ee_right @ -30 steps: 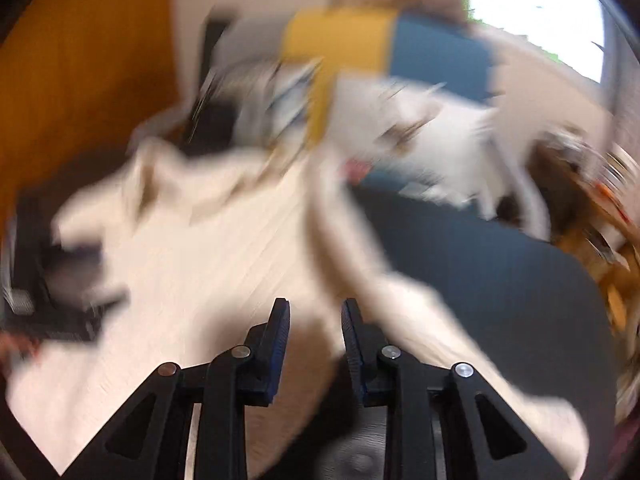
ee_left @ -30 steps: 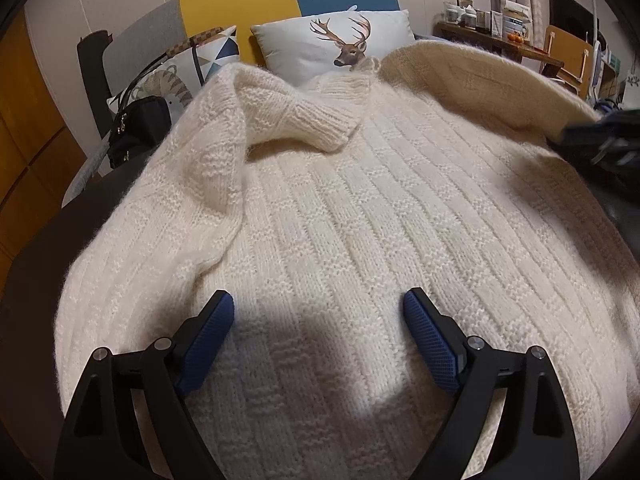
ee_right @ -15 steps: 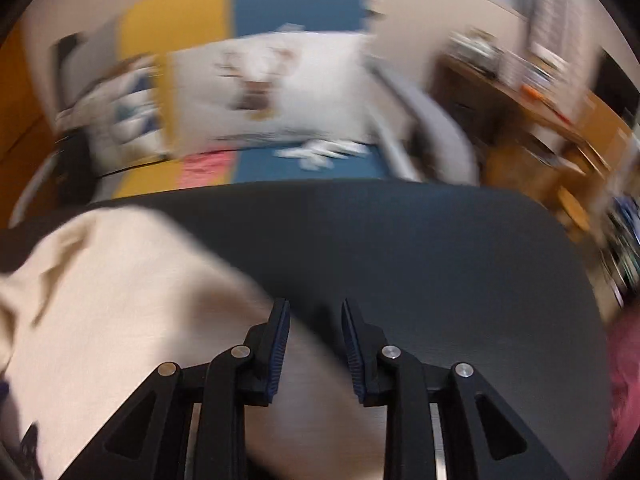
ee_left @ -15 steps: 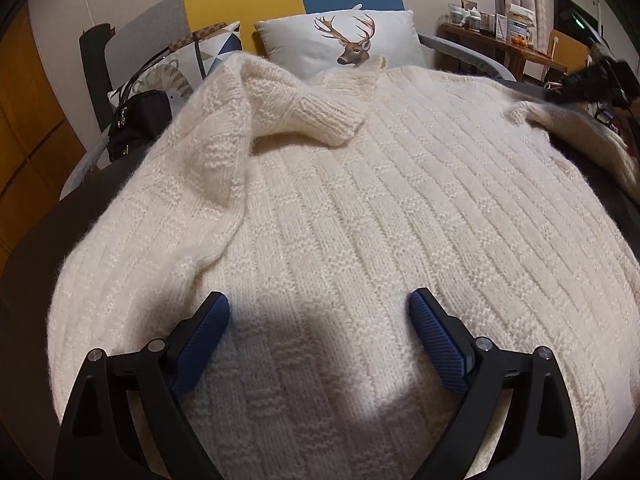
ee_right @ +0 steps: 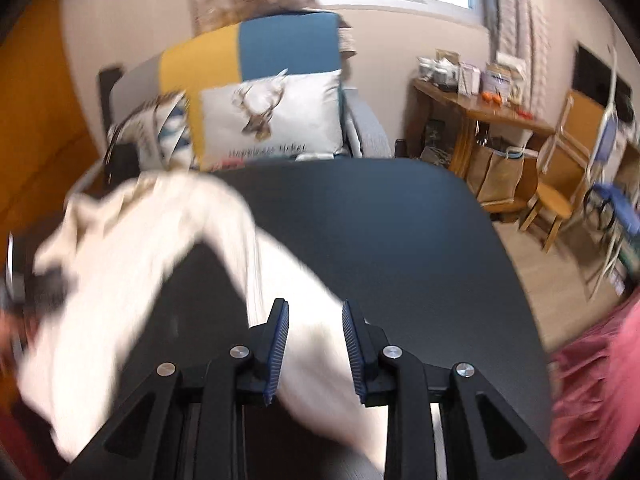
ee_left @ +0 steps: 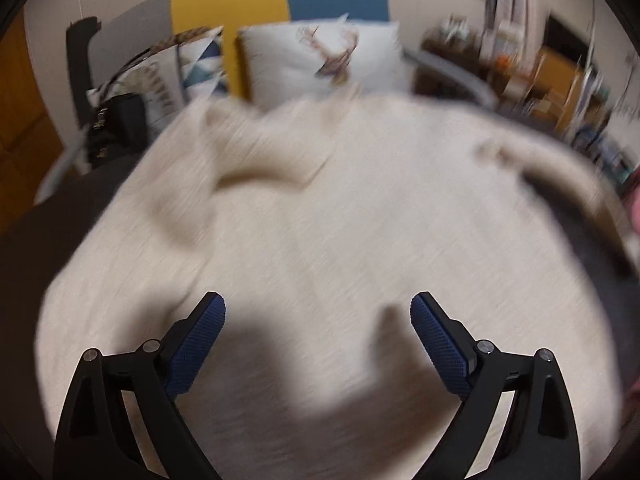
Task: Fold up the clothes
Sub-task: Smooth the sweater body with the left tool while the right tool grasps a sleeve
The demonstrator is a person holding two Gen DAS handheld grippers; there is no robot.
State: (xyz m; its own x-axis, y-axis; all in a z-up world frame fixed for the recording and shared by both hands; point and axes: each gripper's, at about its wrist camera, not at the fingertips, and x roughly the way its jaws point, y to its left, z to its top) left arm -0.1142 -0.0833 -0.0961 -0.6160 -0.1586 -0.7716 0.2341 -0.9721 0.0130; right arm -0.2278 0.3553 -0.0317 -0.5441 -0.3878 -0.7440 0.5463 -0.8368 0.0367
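Observation:
A cream knitted sweater (ee_left: 340, 200) lies spread on the dark table (ee_right: 380, 220), blurred by motion in the left wrist view. My left gripper (ee_left: 317, 304) hovers open just above its lower body, nothing between the blue pads. In the right wrist view a long strip of the sweater (ee_right: 132, 240), apparently a sleeve, runs from the body at the left to my right gripper (ee_right: 315, 308). That gripper is shut on it, cream fabric filling the narrow gap between the pads. The other sleeve (ee_left: 256, 168) lies folded over the chest.
Behind the table stands a sofa with a deer pillow (ee_right: 276, 116) and a black bag (ee_left: 116, 120) at its left end. A wooden side table (ee_right: 480, 108) and chairs (ee_right: 560, 184) are at the right. A person's pink clothing (ee_right: 592, 380) shows at the right edge.
The right gripper has swung out to the right with the sleeve in it, drawing it off the sweater's body. The left view has gone blurry; the left gripper has shifted and stays open.

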